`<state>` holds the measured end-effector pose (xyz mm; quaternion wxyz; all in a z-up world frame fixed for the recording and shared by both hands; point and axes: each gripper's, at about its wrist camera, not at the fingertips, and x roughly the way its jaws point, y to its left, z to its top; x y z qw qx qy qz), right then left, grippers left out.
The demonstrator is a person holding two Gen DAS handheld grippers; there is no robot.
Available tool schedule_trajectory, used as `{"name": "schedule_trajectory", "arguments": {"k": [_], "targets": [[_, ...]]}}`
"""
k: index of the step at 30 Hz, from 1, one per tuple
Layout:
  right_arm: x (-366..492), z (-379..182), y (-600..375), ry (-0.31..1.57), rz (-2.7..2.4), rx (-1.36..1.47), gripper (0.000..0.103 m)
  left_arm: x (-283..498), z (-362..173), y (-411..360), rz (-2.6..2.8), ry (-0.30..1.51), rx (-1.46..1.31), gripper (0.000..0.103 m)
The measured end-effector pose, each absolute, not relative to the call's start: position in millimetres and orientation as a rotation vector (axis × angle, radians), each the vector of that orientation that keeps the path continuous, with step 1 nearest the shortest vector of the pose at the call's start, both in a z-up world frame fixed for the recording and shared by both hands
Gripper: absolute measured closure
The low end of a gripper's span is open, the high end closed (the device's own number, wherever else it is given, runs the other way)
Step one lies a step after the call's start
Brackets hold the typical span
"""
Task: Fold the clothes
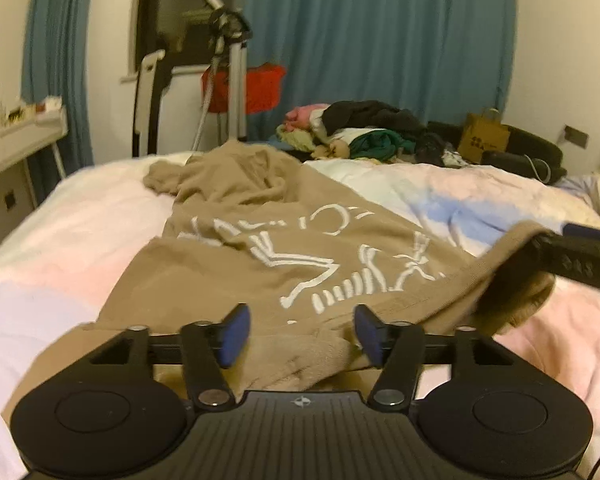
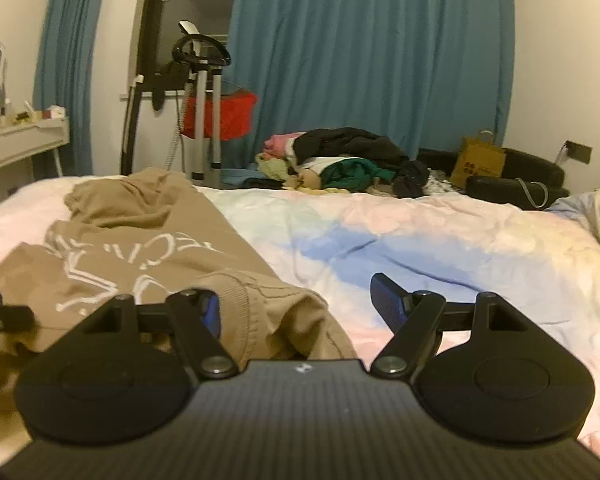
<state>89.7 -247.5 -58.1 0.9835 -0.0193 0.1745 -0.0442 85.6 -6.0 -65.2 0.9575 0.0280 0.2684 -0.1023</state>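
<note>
A tan sweatshirt (image 1: 260, 248) with white printed lettering lies spread on the bed, its sleeves bunched at the far end. It also shows in the right wrist view (image 2: 148, 248). My left gripper (image 1: 300, 332) is open, its blue pads on either side of the sweatshirt's near hem. My right gripper (image 2: 300, 308) is open over the hem's right corner, with a fold of tan cloth between its pads. From the left wrist view the right gripper (image 1: 572, 260) shows at the right edge, with the hem corner draped over its tip.
The bed (image 2: 420, 240) has a pink, white and blue cover. A pile of clothes (image 2: 340, 160) and a brown paper bag (image 2: 478, 162) lie at its far side. A garment steamer stand (image 2: 200, 100), blue curtains and a white desk (image 2: 20, 140) stand behind.
</note>
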Motion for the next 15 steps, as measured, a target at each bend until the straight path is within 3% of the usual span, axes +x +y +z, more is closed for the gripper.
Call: {"name": "schedule_trajectory", "arguments": {"k": [3, 9, 15], "targets": [[89, -53, -249, 0.346, -0.071, -0.006, 0.029, 74, -67, -24, -0.270, 0.498, 0.143, 0.026], [89, -49, -257, 0.340, -0.054, 0.055, 0.029, 86, -95, -57, -0.195, 0.495, 0.302, 0.026], [89, -51, -262, 0.326, -0.083, 0.089, 0.029, 95, -96, -41, 0.011, 0.468, 0.256, 0.025]]}}
